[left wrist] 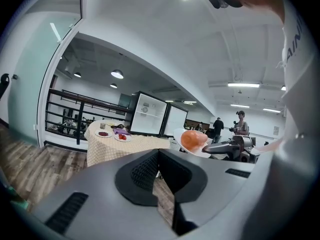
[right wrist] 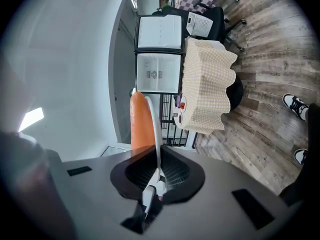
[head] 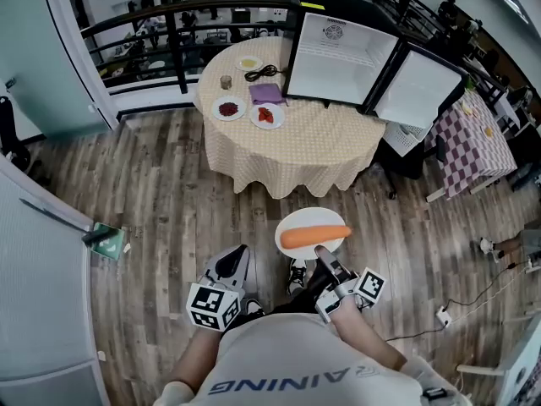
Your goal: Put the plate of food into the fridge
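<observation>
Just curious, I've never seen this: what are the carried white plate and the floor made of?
The plate looks like glazed ceramic or melamine, which I cannot tell: smooth, plain white, thin rim. The floor looks like wood or wood-look laminate: matte grey-brown planks with grain and visible seams.

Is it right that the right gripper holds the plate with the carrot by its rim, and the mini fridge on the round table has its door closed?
One thing is wrong: the door of the mini fridge is swung wide open, not closed, as the head view shows. The rest holds: the right gripper grips the plate with the carrot by its rim, and the fridge stands on the round table.
</observation>
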Demonstrator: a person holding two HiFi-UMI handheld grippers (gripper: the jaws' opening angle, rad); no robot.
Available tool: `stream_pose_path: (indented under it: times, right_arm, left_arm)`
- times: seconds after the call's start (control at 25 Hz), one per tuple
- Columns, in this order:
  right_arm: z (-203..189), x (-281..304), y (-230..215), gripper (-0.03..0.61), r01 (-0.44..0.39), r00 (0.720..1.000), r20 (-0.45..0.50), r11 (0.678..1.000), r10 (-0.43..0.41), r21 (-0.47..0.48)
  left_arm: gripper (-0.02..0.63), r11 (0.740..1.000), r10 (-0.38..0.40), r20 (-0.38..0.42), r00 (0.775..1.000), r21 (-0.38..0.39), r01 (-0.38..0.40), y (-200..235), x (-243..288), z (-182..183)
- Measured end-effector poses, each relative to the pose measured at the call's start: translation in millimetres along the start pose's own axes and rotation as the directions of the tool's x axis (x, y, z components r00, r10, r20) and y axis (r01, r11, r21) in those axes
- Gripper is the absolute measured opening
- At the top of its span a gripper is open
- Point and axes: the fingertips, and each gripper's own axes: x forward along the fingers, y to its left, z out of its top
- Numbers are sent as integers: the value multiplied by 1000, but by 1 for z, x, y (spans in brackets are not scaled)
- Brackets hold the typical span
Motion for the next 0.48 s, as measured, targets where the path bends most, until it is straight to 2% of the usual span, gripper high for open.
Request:
stream_pose_path:
  times: [0.2, 0.48]
  right_arm:
    - [15, 22, -8, 37, -4, 1000, 0, 1000, 4, 12]
    - [56, 54, -6, 35, -20, 1000, 8, 1000, 20, 18]
  left_arm:
    - [8, 1000, 7, -12, 1000, -3, -7, 13, 20, 0]
    - [8, 1000, 1, -13, 1000, 19, -1, 27, 68, 22]
